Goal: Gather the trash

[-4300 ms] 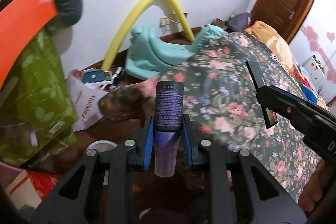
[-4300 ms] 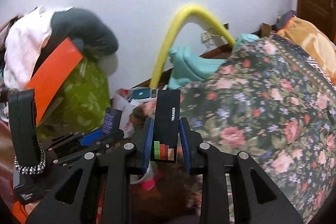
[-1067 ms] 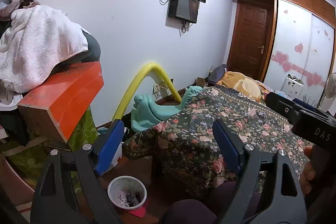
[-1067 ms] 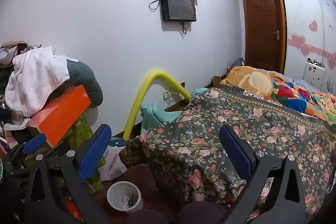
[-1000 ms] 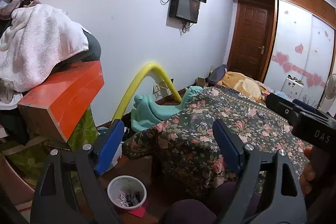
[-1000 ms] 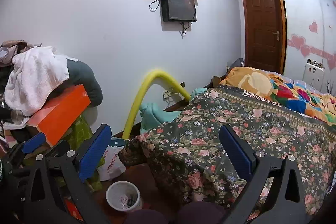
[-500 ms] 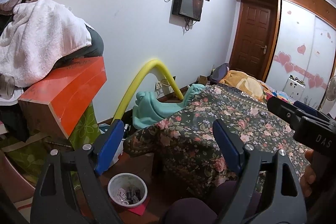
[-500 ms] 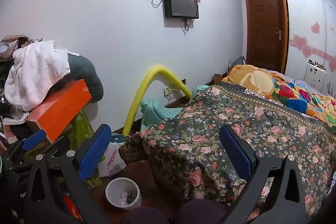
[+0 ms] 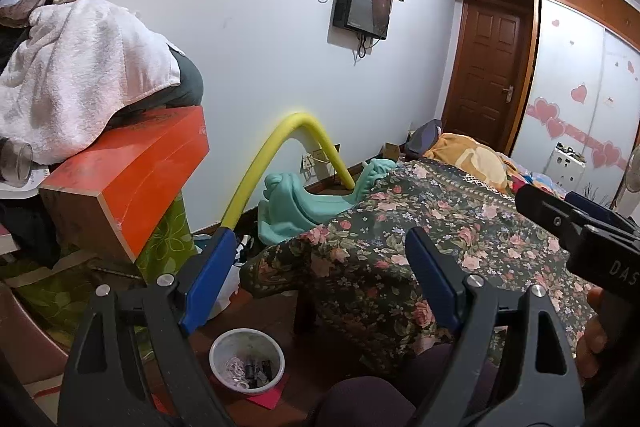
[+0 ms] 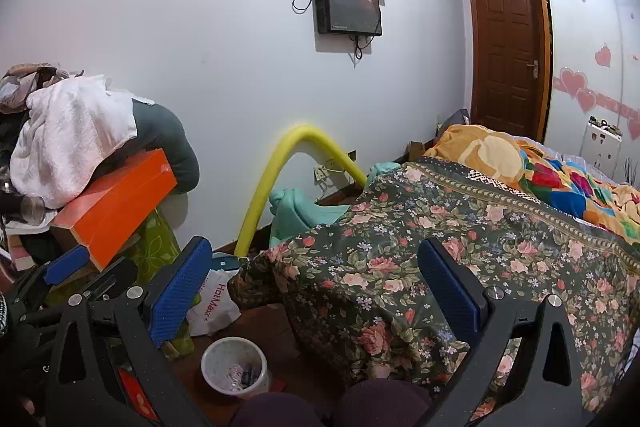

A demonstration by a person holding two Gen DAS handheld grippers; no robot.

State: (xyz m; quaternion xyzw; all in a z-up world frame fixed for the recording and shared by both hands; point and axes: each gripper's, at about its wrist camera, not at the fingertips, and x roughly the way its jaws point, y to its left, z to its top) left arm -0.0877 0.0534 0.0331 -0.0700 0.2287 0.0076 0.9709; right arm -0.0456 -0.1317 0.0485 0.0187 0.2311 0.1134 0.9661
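A small white waste bin [image 9: 247,359] stands on the dark floor beside the bed, with dark and pale scraps inside; the right wrist view shows the waste bin [image 10: 234,366] too. My left gripper [image 9: 320,275] is open, blue pads wide apart, nothing between them, held above and behind the bin. My right gripper [image 10: 316,287] is open and empty as well. The right gripper's black body [image 9: 580,231] shows at the right edge of the left wrist view, and the left gripper's blue pad [image 10: 66,263] shows at the left of the right wrist view.
A floral bedspread [image 10: 460,259] covers the bed on the right. An orange box [image 9: 132,183] under a white towel [image 9: 76,75] tops a pile at the left. A yellow foam tube [image 10: 280,167], a teal plastic toy [image 9: 304,203] and a white shopping bag [image 10: 214,303] sit by the wall.
About four seconds ago the left gripper held a dark purple bottle and the right a black carton; both now stand open and empty. Over the last second nothing has visibly moved.
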